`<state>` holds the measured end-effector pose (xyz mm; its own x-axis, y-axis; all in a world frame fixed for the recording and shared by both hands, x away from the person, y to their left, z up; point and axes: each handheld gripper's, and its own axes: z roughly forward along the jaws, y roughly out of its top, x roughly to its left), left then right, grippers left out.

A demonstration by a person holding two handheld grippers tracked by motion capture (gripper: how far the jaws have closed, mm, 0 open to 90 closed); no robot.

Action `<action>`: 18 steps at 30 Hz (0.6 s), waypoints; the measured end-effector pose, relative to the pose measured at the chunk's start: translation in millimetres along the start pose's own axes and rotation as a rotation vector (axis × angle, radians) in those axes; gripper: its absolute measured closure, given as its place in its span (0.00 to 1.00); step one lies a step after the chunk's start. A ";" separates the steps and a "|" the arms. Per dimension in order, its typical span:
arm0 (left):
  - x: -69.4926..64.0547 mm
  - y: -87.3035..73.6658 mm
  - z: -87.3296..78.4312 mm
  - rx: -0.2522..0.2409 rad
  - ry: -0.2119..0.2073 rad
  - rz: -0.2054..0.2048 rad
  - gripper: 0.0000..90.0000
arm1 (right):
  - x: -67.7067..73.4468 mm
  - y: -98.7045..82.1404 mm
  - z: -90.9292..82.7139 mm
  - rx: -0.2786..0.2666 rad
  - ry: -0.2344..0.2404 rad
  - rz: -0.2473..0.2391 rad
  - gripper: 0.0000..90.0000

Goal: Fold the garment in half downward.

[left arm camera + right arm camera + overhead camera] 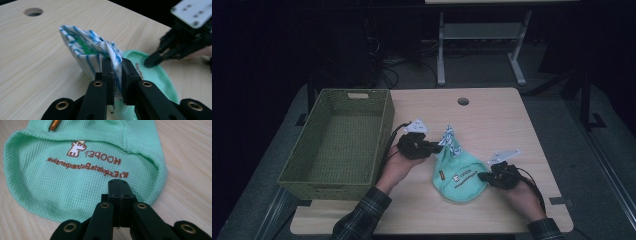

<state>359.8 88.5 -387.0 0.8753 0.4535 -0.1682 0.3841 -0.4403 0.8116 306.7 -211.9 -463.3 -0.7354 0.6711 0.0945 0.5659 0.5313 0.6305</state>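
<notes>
A small mint-green garment (460,179) with brown lettering (100,167) lies flat on the wooden table. Its white, blue-striped part (82,52) is lifted into a peak (450,139). My left gripper (116,65) is shut on that striped cloth, pinching a fold between its pads; from above it (438,146) sits just left of the garment. My right gripper (119,182) is shut, jaws pressed together with no cloth seen between them, its tip resting on the green fabric near the hem (482,176). The left gripper view shows it (150,62) touching the green cloth (155,77).
A green woven basket (384,127) stands at the table's left side, close to my left hand. A round cable hole (463,101) is at the table's far middle. Metal table legs (441,50) and cables stand on the floor beyond.
</notes>
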 end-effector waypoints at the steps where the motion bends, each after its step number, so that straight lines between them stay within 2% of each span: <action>1: -1.6 0.1 0.7 0.001 -0.010 0.011 0.92 | 0.0 -0.1 0.0 -0.001 0.000 0.002 1.00; 7: -11.5 -1.5 3.2 0.018 -0.055 0.070 0.91 | -0.6 -0.4 0.0 -0.002 0.003 0.009 1.00; 13: -20.7 -7.7 10.4 0.036 -0.112 0.076 0.91 | -0.8 -0.6 -0.2 -0.002 0.006 0.016 1.00; 18: -25.8 -14.2 20.4 0.074 -0.147 0.073 0.91 | -0.9 -0.7 -0.1 -0.004 0.006 0.019 1.00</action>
<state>337.8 67.2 -405.6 0.9330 0.3024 -0.1952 0.3341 -0.5260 0.7821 306.9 -213.0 -463.8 -0.7267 0.6779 0.1115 0.5786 0.5163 0.6314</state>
